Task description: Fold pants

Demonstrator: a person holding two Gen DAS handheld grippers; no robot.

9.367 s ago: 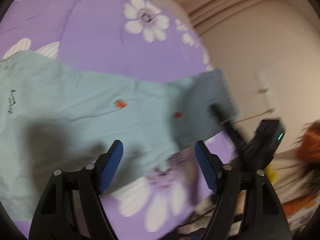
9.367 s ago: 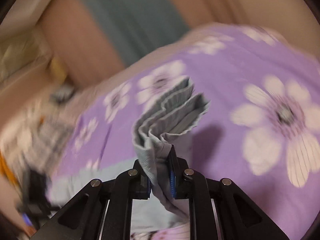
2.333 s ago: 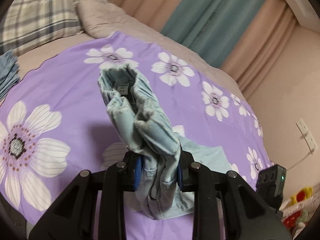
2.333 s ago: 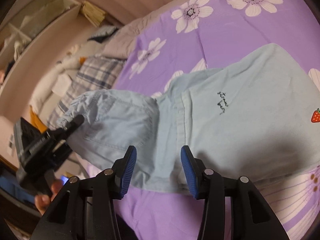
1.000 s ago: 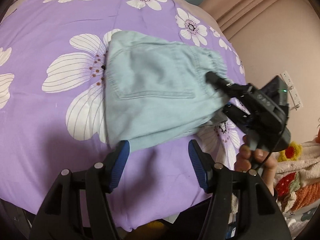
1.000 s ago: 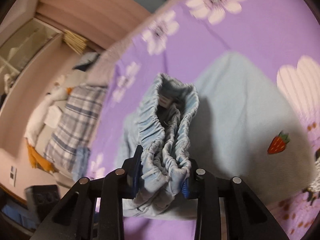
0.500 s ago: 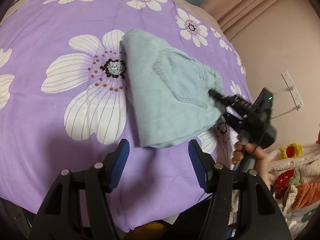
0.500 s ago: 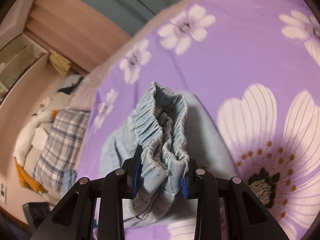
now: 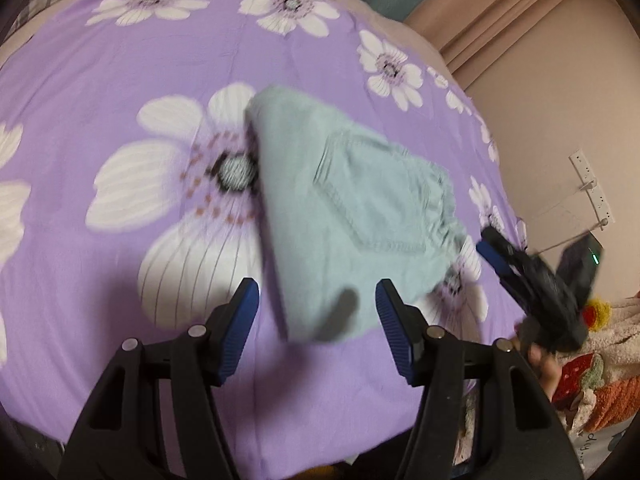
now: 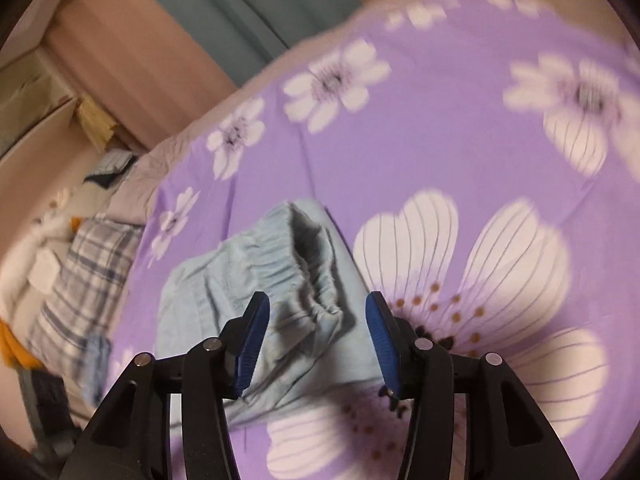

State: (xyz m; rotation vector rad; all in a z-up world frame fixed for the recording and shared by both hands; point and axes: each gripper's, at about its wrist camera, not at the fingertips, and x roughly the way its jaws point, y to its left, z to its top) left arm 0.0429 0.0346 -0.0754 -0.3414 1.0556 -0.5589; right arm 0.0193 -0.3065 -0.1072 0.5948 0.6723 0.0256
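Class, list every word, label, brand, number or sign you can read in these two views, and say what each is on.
None can be read.
Folded pants: no writing shows on the faces in view.
Cloth at the lower right edge of the left wrist view: dark marks, too blurred to read.

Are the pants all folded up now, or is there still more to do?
Nearly done, it looks like. The pants lie in a small folded bundle on the purple flowered bedspread, pocket side up. Nothing is in hand: the left tool is open and empty, and the right tool is opening, its pads clear of the elastic waistband. What may be left is flattening that bunched waistband, which still stands up a little.
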